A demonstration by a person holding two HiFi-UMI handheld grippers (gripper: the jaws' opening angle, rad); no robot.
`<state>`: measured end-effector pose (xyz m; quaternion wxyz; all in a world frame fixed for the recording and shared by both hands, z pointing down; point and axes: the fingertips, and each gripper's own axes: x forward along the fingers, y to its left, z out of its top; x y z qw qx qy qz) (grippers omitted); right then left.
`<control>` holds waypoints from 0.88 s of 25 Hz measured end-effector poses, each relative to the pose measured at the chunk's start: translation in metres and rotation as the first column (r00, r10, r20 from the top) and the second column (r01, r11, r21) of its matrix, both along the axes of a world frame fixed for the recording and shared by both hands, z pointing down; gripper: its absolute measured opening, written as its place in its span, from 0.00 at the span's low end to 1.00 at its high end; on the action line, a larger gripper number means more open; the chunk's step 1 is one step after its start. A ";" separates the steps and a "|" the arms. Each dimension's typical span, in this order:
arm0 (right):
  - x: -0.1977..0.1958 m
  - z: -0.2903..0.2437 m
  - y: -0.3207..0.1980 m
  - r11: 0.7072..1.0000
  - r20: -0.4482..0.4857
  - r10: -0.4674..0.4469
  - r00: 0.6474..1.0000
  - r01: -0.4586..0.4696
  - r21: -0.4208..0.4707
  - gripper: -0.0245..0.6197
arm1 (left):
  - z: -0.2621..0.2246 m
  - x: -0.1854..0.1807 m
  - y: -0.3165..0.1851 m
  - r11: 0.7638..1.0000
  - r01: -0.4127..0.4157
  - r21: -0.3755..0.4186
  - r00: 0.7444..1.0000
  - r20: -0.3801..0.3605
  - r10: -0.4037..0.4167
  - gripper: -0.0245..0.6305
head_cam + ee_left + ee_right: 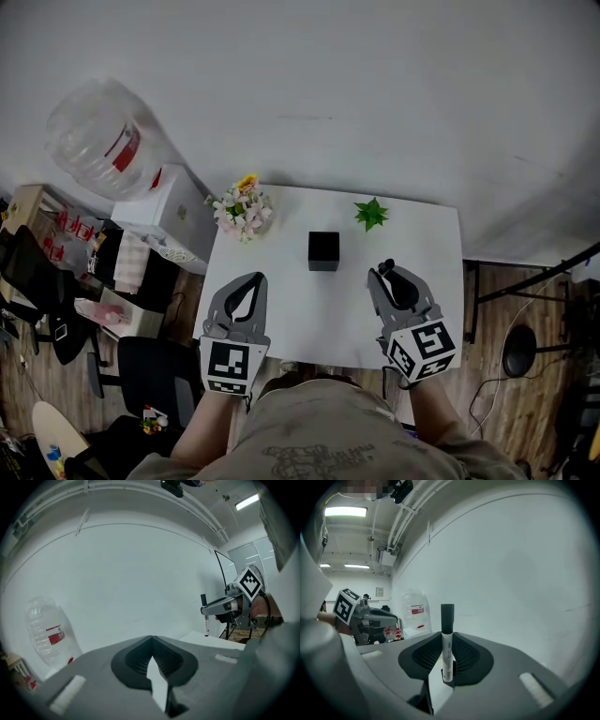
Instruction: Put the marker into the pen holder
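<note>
The black cube pen holder (323, 250) stands on the white table (291, 319), midway between my two grippers and a little beyond them. My right gripper (390, 273) is shut on the marker (447, 651), a white barrel with a black cap (447, 613) that stands upright between the jaws. From the left gripper view the same marker (205, 622) hangs from the right gripper (212, 607). My left gripper (251, 279) hovers over the table's near left part, shut with nothing in it (151, 641). Both grippers are held above the table, short of the holder.
A bunch of flowers (242, 211) sits at the table's far left corner and a small green plant (371, 214) at the far middle. A large water bottle (103, 141) and a white cabinet (173, 220) stand left of the table. A pale wall lies behind.
</note>
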<state>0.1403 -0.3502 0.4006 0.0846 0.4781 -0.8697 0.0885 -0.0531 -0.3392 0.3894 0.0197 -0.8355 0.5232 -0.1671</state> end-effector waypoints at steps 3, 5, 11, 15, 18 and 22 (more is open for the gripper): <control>-0.006 0.004 -0.001 1.000 -0.005 0.007 1.000 -0.007 -0.014 0.19 | 0.003 -0.007 -0.004 1.000 -0.004 -0.009 1.000 -0.003 0.004 0.04; -0.010 0.008 -0.005 1.000 -0.009 0.008 1.000 -0.008 -0.022 0.19 | 0.006 -0.011 -0.008 1.000 -0.007 -0.016 1.000 -0.010 0.007 0.04; -0.024 0.007 -0.034 1.000 -0.014 0.017 1.000 -0.017 -0.007 0.19 | 0.008 -0.012 -0.026 0.999 -0.033 -0.012 0.999 -0.027 0.033 0.04; -0.039 -0.001 -0.058 1.000 -0.014 0.004 1.000 -0.003 0.022 0.19 | 0.004 -0.009 -0.045 0.998 -0.060 0.001 0.998 -0.025 0.060 0.04; -0.052 -0.001 -0.076 0.999 -0.020 -0.014 1.000 0.014 0.033 0.19 | -0.003 -0.005 -0.060 0.997 -0.081 0.019 0.996 -0.030 0.082 0.04; -0.068 0.016 -0.100 1.000 -0.028 -0.025 0.999 0.025 0.003 0.19 | 0.003 -0.005 -0.075 0.995 -0.095 0.010 0.995 -0.025 0.096 0.04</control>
